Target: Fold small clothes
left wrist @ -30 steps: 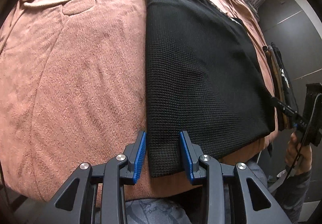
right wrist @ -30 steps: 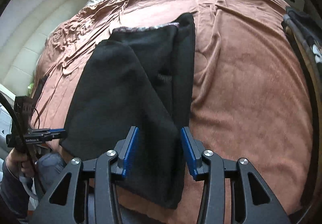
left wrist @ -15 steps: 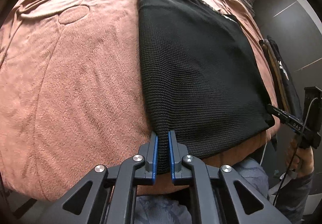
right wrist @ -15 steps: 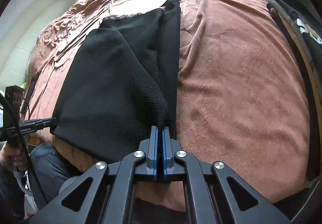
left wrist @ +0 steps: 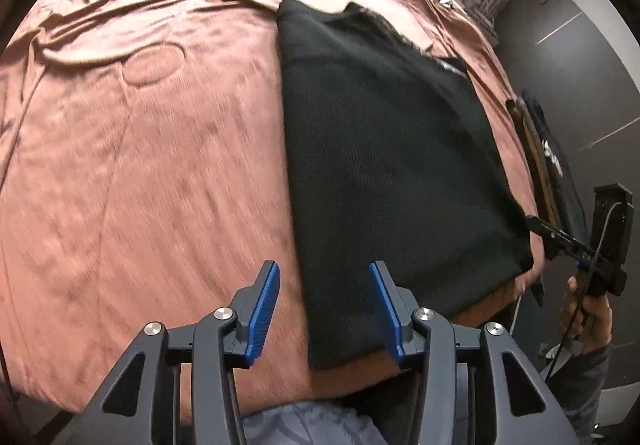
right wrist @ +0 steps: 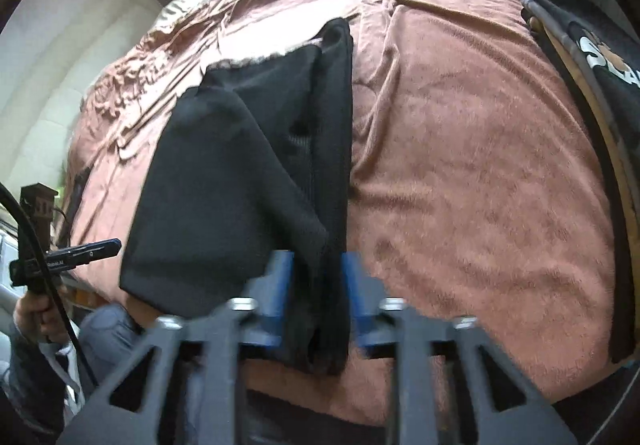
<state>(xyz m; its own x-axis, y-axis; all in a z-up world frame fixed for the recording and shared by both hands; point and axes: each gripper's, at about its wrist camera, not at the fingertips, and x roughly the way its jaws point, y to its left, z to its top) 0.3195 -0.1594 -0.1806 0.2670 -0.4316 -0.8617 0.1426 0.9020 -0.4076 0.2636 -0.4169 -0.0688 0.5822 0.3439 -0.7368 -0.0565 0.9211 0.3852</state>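
Left wrist view: black knit garment (left wrist: 384, 173) lies folded flat on the bed (left wrist: 152, 173), its near corner hanging just over the front edge.
Left gripper (left wrist: 325, 307): blue fingers (left wrist: 262, 309) spread, having just been opening; the garment's left edge and near corner lie between them, no pad pressing on the cloth.
Right side of that view: a hand (left wrist: 588, 309) holds the other gripper beside the garment's near right corner; a stack of folded clothes (left wrist: 552, 165) sits at the bed's edge beyond.
Right wrist view: same garment (right wrist: 240, 181), a folded flap lying over its left part, a narrow strip along its right edge.
Right gripper (right wrist: 316, 301): fingers (right wrist: 276, 297) parted, having just been opening; the bunched near end of the strip sits between them. Picture blurred; contact with the pads cannot be told.
Bed cover: brown, creased toward the far side.
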